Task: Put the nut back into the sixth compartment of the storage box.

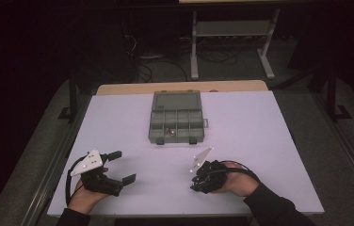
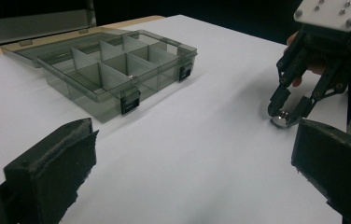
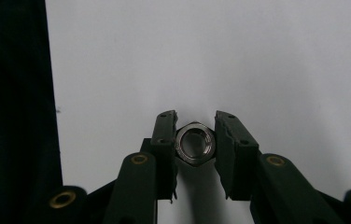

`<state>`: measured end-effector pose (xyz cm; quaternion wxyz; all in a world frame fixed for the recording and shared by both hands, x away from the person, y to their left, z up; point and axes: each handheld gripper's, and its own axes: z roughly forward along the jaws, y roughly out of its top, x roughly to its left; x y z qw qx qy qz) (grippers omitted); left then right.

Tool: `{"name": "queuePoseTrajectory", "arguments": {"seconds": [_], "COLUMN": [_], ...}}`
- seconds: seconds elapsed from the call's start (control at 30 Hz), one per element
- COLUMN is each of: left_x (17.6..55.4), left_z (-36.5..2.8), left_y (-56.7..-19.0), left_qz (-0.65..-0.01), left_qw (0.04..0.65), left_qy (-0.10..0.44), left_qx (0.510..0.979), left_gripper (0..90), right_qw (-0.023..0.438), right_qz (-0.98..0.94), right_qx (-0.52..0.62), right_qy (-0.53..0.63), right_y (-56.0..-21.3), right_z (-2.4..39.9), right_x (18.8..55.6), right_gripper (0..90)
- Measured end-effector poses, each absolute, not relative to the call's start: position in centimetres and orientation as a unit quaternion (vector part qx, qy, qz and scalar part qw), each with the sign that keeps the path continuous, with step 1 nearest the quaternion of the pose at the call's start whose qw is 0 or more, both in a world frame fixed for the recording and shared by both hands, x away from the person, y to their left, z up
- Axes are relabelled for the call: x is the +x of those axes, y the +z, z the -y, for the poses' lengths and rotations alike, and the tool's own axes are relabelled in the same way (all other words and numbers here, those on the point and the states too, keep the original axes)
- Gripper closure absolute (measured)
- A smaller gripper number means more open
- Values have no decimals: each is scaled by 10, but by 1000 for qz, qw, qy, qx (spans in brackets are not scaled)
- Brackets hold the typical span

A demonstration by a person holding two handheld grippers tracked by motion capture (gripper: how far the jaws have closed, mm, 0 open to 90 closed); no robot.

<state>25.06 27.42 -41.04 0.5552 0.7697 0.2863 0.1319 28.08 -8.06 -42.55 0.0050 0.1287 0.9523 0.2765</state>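
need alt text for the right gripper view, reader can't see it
The right gripper has its two black jaws shut on a shiny steel hex nut lying flat on the white table, its round hole facing the camera. A dark strip runs down the left edge.

open grey compartment box point(image 1: 176, 117), white table point(image 1: 260, 141), metal stand point(image 1: 231, 42)

A shiny silver hex nut point(image 3: 194, 142) lies on the plain white table point(image 1: 241, 141), between black jaws. Beyond the nut, the compartment box point(image 1: 176, 117) is translucent smoky grey with black latches. The gripper plates are pale grey.
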Motion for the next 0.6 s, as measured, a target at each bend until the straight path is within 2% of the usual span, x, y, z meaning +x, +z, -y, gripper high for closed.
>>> {"name": "queuePoseTrajectory", "arguments": {"seconds": [0.6], "left_x": [250], "left_z": [-274], "left_y": [-411], "left_qz": [-289], "left_qw": [557], "left_qy": [130], "left_qx": [768], "left_gripper": [0], "right_qw": [22], "right_qz": [-939], "right_qx": [154], "right_qy": [307], "right_y": [-395], "right_z": [75], "right_x": [301], "right_gripper": [692]}}
